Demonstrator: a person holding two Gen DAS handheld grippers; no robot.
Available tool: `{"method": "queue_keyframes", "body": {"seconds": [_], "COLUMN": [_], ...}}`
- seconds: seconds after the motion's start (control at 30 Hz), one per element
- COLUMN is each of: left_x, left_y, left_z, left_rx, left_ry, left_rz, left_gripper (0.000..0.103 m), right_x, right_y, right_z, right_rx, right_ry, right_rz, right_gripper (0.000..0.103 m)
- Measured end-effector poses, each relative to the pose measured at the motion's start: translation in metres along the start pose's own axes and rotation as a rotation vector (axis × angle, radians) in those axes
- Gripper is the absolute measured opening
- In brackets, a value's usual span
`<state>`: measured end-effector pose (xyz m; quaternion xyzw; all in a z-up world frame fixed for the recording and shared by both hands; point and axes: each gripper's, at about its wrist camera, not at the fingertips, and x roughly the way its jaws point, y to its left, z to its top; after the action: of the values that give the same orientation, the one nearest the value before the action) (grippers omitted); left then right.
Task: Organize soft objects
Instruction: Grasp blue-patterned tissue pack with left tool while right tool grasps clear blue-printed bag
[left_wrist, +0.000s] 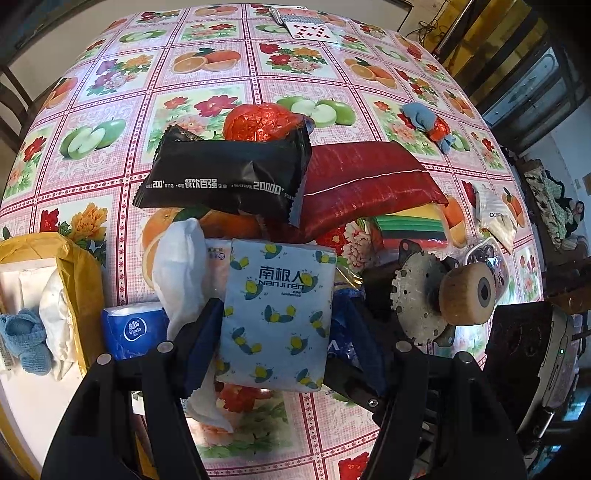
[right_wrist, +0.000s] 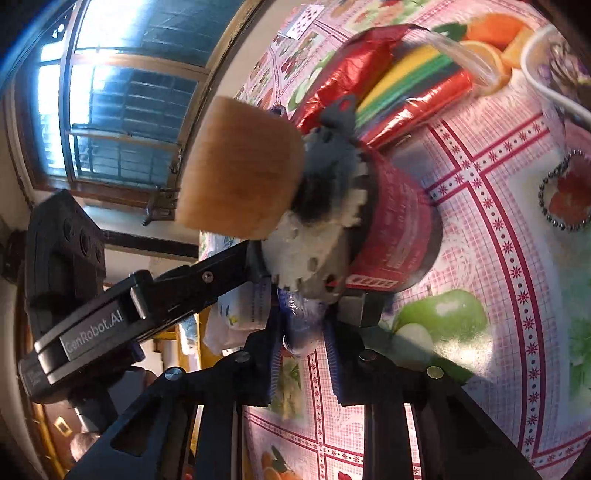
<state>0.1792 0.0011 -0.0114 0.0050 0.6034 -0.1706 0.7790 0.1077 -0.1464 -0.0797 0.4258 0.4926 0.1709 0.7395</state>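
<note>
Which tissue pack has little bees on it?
The pale blue pack between the left gripper's fingers. The Vinda pack beside it is dark blue, no bees.

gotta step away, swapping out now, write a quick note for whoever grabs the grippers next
Left gripper: shut on the light blue tissue pack, held above the table.
Right gripper: closed around a blue plastic packet, beside the toothed motor part.
Placed: nothing clearly sorted yet.
Left: black packet, red pouch, white tissue, Vinda pack, blue cloth remain piled or scattered.
</note>
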Motion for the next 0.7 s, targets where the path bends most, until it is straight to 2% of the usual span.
{"method": "queue_keyframes", "body": {"seconds": [0.1, 0.2, 0.37, 0.7], "left_x": [-0.001, -0.003, -0.016, -0.051], "left_y": [0.002, 0.004, 0.004, 0.002], "left_z": [-0.001, -0.002, -0.01, -0.032], "left_rx": [-0.008, -0.015, -0.013, -0.009], "left_ry": [-0.011, -0.018, -0.056, -0.115], "left_rz": [0.024, 0.006, 0.028, -0.038], "left_gripper": [0.054, 0.052, 0.052, 0.052], "right_x": [-0.006, -0.014, -0.028, -0.06], "right_y": [0.001, -0.004, -0.011, -0.009], "right_z": [-0.001, -0.006, -0.014, -0.031], "right_rx": [-0.029, -0.045, -0.042, -0.076], "right_ry": [0.0, 0.008, 0.016, -0.004], "right_rz": [-0.011, -0.011, 0.005, 0.046], "right_gripper": [0.022, 0.022, 0.022, 0.021]}}
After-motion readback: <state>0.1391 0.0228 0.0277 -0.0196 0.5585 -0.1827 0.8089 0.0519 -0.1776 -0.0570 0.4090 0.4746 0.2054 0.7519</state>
